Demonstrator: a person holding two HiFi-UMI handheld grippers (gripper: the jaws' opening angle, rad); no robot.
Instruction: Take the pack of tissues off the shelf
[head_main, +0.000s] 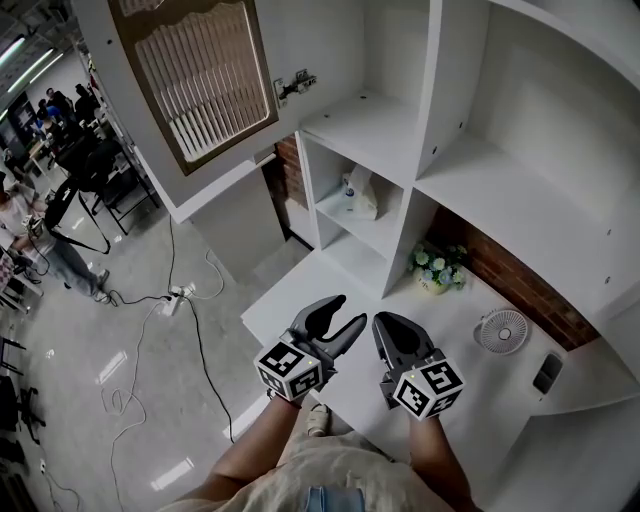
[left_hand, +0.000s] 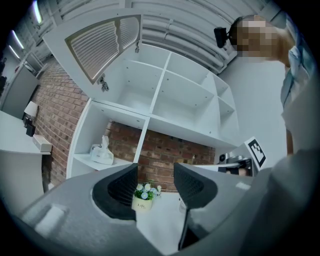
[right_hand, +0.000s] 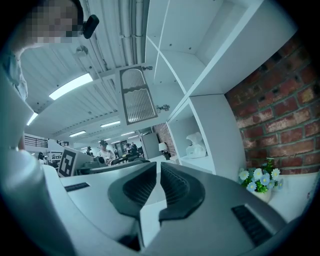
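The pack of tissues (head_main: 358, 197) is white with a tissue sticking up, and it stands on the low left shelf of the white shelf unit (head_main: 420, 150). It also shows in the left gripper view (left_hand: 102, 154) and the right gripper view (right_hand: 196, 146). My left gripper (head_main: 348, 312) hovers over the white counter, well short of the shelf, open with nothing between its jaws (left_hand: 155, 172). My right gripper (head_main: 384, 322) is beside it, shut and empty (right_hand: 159, 169).
A small pot of blue and white flowers (head_main: 437, 270) sits on the counter (head_main: 300, 295) under the shelf against the brick wall. A small white fan (head_main: 502, 331) and a dark flat object (head_main: 547, 372) lie to the right. An open louvred cabinet door (head_main: 200, 80) hangs upper left.
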